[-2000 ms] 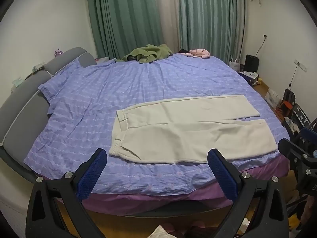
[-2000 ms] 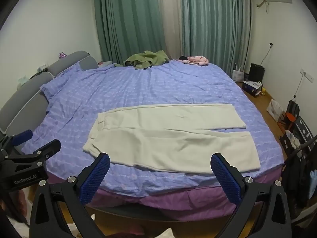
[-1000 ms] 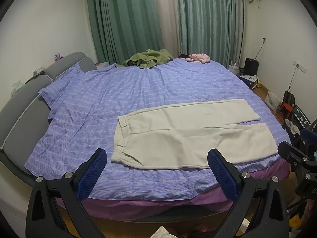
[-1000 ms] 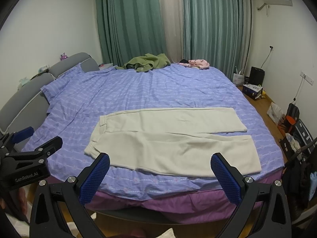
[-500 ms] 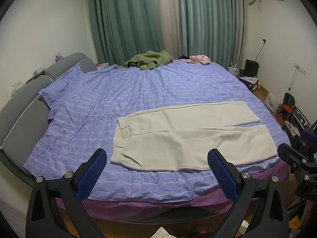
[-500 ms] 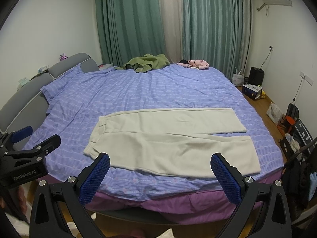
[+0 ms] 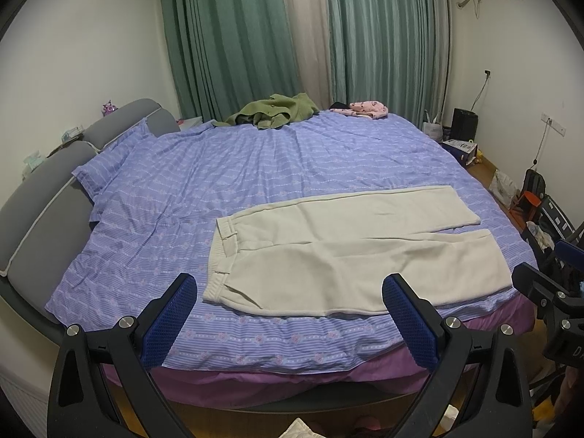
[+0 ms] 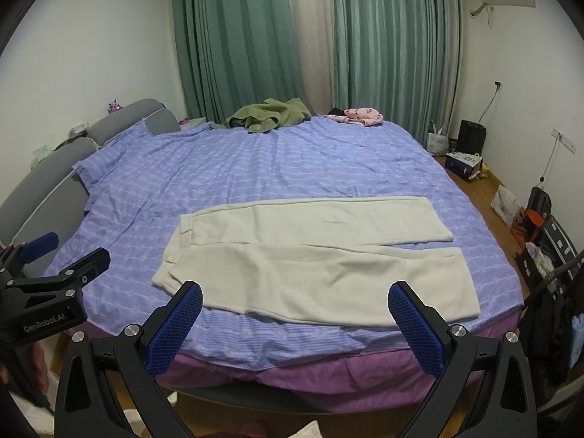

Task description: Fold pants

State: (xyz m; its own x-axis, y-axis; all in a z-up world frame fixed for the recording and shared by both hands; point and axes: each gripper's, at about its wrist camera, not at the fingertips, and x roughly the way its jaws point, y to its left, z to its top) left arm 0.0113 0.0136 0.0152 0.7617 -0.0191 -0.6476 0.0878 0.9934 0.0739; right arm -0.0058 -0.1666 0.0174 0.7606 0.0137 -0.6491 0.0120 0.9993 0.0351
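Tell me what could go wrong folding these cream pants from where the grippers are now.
The cream pants lie near the bed's front edge, so a careless pull could slide a leg off. Both the left gripper and right gripper are open and off the cloth; a grab might also pinch the purple striped sheet underneath.

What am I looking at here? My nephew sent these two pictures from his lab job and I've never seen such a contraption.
A person holds a two-finger claw in each hand; each claw has a wide-angle camera looking along its fingers. One picture comes from the left claw, the other from the right claw. The blue pads at the bottom are fingertips. Both claws are open and hold nothing. On the bed lie cream pants, spread flat, waistband towards the headboard, waiting to be folded. A green garment and a pink one lie at the far edge.
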